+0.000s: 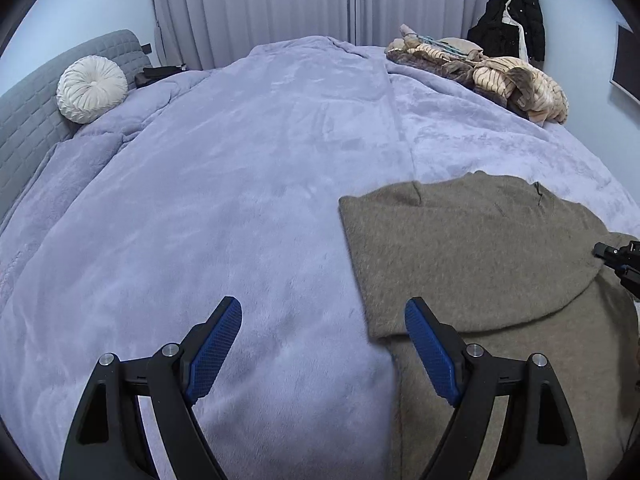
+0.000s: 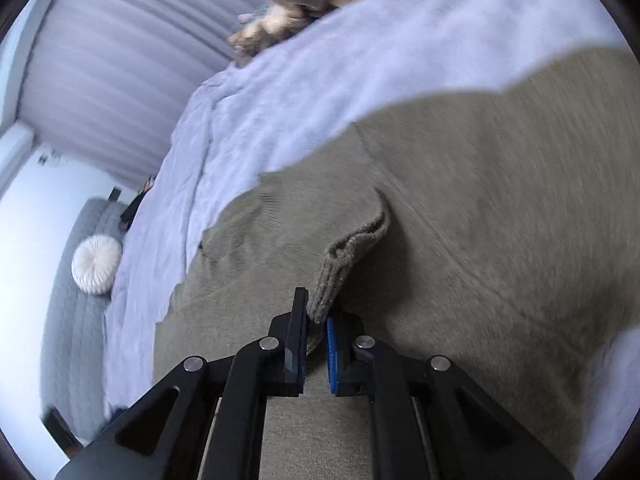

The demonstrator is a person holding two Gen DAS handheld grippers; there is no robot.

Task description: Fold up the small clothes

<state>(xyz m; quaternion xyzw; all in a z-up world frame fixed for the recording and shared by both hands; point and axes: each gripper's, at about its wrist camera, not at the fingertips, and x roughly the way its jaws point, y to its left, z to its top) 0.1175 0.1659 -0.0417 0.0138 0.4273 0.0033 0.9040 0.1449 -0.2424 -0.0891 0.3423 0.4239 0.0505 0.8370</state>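
A grey-brown knit sweater [image 1: 480,248] lies partly folded on the lilac blanket, at the right of the left wrist view. My left gripper [image 1: 323,316] hovers open over the blanket with nothing between its blue pads; its right finger [image 1: 430,354] is above the sweater's left edge. In the right wrist view the sweater [image 2: 460,200] fills the middle. Its ribbed cuff [image 2: 348,256] runs down between the fingers of my right gripper [image 2: 318,316], which is shut on it. The right gripper's tip [image 1: 618,260] also shows at the far right edge of the left view.
The lilac blanket [image 1: 240,184] covers the whole bed. A pile of striped and brown clothes [image 1: 480,68] lies at the far right corner. A round white cushion [image 1: 92,90] leans on the grey headboard [image 1: 24,120]. Curtains and a hanging black jacket [image 1: 512,16] stand behind.
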